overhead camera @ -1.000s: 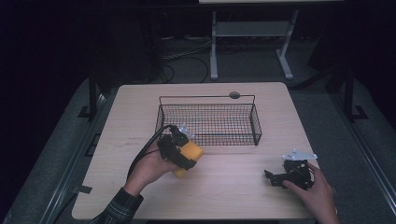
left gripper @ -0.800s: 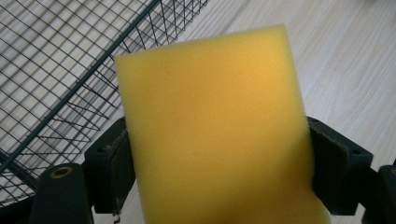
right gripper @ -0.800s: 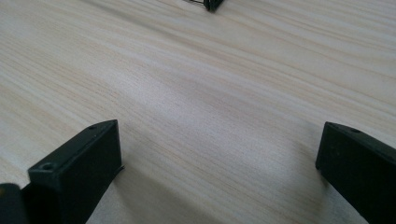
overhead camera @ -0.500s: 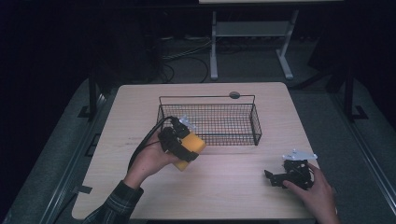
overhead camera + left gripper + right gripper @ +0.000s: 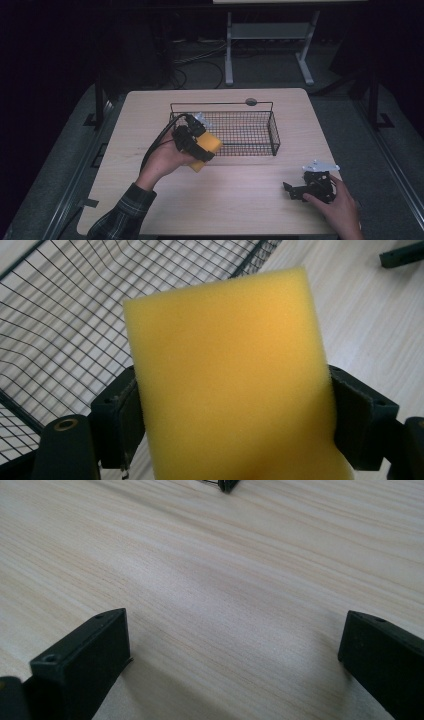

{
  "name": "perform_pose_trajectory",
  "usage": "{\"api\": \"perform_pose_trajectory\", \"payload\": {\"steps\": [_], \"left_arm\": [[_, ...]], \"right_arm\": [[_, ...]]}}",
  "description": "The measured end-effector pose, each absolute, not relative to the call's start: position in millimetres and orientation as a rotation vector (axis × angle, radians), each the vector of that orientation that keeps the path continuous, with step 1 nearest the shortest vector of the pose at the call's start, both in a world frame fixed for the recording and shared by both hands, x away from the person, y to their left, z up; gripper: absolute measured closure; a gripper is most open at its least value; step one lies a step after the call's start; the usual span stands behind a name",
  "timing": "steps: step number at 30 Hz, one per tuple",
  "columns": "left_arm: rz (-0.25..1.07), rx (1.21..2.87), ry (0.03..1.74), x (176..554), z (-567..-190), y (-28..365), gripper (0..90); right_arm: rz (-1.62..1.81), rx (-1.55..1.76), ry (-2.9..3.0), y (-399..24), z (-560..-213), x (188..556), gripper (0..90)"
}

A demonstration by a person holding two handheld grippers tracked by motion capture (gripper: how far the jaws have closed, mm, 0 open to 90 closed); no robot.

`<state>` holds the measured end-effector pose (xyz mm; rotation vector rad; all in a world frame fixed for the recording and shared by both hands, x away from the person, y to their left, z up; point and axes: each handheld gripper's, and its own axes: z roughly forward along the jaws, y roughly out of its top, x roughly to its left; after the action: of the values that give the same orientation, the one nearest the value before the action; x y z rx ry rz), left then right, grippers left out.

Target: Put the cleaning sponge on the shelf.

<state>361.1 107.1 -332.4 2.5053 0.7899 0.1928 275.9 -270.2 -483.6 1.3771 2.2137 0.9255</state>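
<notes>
A: What was held by the left tool [image 5: 235,405]?

B: A yellow sponge [image 5: 230,375] was held. It was a soft block with flat sides and tiny holes all over. It was squeezed between the two black jaws, one on each side.

A: Where was the sponge seen from the high view?

B: The sponge [image 5: 207,150] was seen up in the air, just at the front left corner of the wire basket [image 5: 250,131]. The basket was black and sat on the pale wood surface [image 5: 240,200]. Whether the sponge was touching the basket wall could not be told.

A: And the right tool [image 5: 295,191]?

B: It was held low near the front right of the surface, well apart from the basket. In the right tool's own view its jaws were spread wide, with nothing but bare wood between them.

A: Was anything hard to see?

B: Yes. The bottom of the sponge was cut off in the left tool's view. Much of the basket was hidden behind the sponge there. A small dark round thing [image 5: 251,101] by the far edge of the surface could not be made out. The room around was very dark.

A: What was changed from half a second before?

B: The sponge had been carried a little closer to the basket. The right tool had been kept in the same place.
</notes>
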Motion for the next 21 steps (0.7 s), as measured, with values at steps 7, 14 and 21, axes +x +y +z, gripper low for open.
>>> {"api": "perform_pose_trajectory", "payload": {"steps": [7,14,21], "left_arm": [[0.217,2.497,0.797,373.4,-327.2,105.7,19.9],[0.247,2.497,0.800,386.0,-322.5,103.0,20.0],[0.264,2.488,0.812,400.9,-318.3,104.4,20.1]], "right_arm": [[0.925,1.375,2.214,-270.3,-483.7,275.9,0.0],[0.925,1.376,2.214,-270.3,-483.7,275.9,0.0],[0.925,1.376,2.214,-270.3,-483.7,275.9,0.0]]}}
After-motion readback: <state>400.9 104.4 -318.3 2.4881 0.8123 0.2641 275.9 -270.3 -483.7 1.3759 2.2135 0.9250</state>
